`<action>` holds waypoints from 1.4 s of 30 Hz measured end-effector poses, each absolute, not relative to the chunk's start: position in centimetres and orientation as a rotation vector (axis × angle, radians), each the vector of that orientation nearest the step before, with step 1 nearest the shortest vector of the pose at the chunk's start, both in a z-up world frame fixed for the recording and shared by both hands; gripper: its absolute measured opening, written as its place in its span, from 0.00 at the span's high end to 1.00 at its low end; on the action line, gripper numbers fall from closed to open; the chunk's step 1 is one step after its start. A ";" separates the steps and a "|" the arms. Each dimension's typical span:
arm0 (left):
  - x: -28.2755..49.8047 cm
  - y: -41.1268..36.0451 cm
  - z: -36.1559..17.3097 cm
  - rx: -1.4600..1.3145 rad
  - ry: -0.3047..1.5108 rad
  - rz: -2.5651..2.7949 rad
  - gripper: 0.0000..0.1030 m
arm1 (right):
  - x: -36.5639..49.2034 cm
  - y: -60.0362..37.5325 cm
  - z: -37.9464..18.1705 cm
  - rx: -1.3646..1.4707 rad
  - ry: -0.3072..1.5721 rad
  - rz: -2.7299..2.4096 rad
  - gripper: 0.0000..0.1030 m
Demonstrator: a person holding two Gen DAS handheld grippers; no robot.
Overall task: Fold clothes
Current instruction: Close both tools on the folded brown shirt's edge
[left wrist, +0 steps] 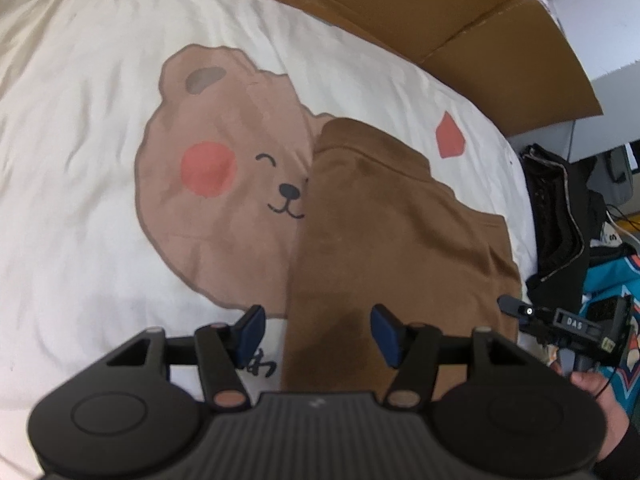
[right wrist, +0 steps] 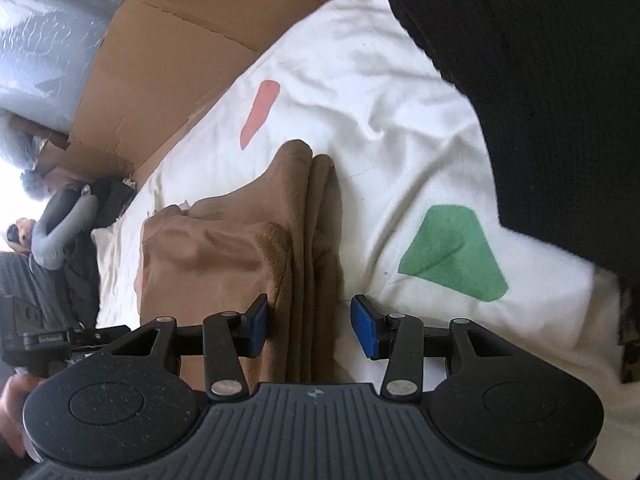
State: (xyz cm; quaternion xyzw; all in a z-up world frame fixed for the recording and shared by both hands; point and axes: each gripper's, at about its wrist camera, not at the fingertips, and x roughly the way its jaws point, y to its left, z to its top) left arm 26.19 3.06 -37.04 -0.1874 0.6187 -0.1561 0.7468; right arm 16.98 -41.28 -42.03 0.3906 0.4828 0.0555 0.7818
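A brown garment (left wrist: pixel 384 216) lies folded into a long stack on a white bedsheet (left wrist: pixel 80 160) printed with a bear face. My left gripper (left wrist: pixel 318 334) hangs open over its near end, the brown cloth below and between the blue pads (left wrist: pixel 250 332). In the right wrist view the brown garment (right wrist: pixel 240 248) shows its layered folded edge. My right gripper (right wrist: pixel 312 330) is open astride that edge; the left pad sits against the cloth and the right pad (right wrist: pixel 366 332) stands clear over the white sheet (right wrist: pixel 400 120). The right gripper's body (left wrist: pixel 576 326) and a hand (left wrist: pixel 600 400) show at the left view's right edge.
Flattened cardboard (left wrist: pixel 440 20) lines the far side of the bed. A heap of dark clothes (left wrist: pixel 560 220) and a teal garment (left wrist: pixel 608 280) lie beyond the bed's right edge. Black knit fabric (right wrist: pixel 540 80) fills the right wrist view's upper right. A green print (right wrist: pixel 452 256) marks the sheet.
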 end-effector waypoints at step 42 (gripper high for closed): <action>30.1 4.1 -41.2 -0.598 1.273 -0.471 0.75 | 18.7 -42.4 -44.7 1.044 1.008 0.214 0.75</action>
